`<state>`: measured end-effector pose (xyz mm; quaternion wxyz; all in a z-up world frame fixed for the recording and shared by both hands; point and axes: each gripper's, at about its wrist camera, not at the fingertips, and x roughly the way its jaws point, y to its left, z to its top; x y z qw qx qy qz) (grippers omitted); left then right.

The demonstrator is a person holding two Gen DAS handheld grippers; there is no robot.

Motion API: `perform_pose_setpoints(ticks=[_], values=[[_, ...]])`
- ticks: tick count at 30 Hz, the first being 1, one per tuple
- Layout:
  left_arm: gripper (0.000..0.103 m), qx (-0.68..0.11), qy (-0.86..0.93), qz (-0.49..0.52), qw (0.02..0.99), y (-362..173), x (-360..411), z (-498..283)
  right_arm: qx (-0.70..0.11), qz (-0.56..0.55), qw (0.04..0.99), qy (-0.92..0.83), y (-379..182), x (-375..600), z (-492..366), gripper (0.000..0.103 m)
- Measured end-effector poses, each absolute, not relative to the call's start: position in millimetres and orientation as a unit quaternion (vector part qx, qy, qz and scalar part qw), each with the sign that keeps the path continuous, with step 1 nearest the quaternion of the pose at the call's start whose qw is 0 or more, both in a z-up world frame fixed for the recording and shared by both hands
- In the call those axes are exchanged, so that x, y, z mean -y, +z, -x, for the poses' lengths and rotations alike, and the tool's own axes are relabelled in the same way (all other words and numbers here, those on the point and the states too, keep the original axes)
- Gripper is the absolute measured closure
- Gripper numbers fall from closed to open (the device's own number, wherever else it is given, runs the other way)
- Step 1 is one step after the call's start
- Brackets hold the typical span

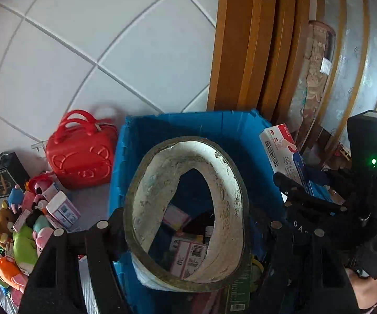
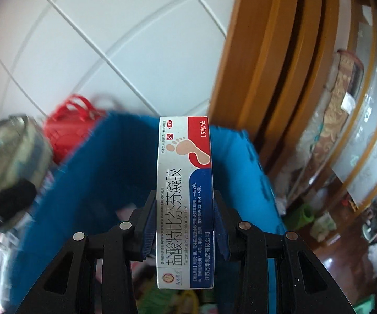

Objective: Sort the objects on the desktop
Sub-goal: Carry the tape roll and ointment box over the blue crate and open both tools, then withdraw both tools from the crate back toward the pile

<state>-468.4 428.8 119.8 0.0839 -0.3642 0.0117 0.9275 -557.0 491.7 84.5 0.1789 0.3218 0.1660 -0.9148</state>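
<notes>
Blue, open-topped and already holding small cartons, the bin point(image 1: 178, 130) fills the middle of both views beneath the two loads, with a red bag point(image 1: 82, 154) just left of it and a heap of plush toys point(image 1: 20, 238) farther left on the grey surface point(image 1: 91, 204). Over it, the left gripper point(image 1: 185, 225) has its jaws clamped on a worn tape roll point(image 1: 188, 209) standing on edge. Beside it, the right gripper point(image 2: 184, 225) pinches a white, red and blue gel box point(image 2: 184, 198) lengthwise between narrowly parted jaws.

Even daylight, soft shadows; strong fisheye bending, dark corners; right wrist view motion-blurred, left wrist view sharper.
</notes>
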Motion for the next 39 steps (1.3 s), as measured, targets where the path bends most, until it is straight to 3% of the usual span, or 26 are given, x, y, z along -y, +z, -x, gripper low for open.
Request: perform_pose_setpoints(ticks=[11,15,26,28,31,37,39], values=[[0.034,-0.072,0.804,0.588,0.051,-48.9,-498.1,579.6,-0.148,-0.567,0.198,-0.785,-83.6,-510.2,665.7,0.065],[0.033,-0.082,0.796,0.598,0.045,-60.5,-503.7,579.4,-0.193,-0.591,0.179,-0.762,-108.0,-503.0,662.9,0.065],[0.027,-0.099,0.79,0.605,0.029,-66.4,-504.0,572.5,-0.208,-0.596,0.183,-0.753,-114.9,-507.0,662.9,0.061],[0.026,-0.098,0.796,0.597,0.028,-63.5,-497.5,576.4,-0.209,-0.596,0.184,-0.753,-117.2,-505.1,663.0,0.052],[0.025,-0.091,0.803,0.588,0.027,-60.4,-491.4,580.5,-0.209,-0.596,0.185,-0.753,-118.7,-503.8,662.9,0.022],[0.025,-0.077,0.813,0.577,0.016,-51.8,-484.0,581.6,-0.212,-0.599,0.187,-0.749,-122.9,-500.4,662.0,0.004],[0.025,-0.075,0.818,0.571,0.015,-49.1,-483.1,581.9,-0.216,-0.599,0.186,-0.749,-123.4,-499.0,661.2,0.003]])
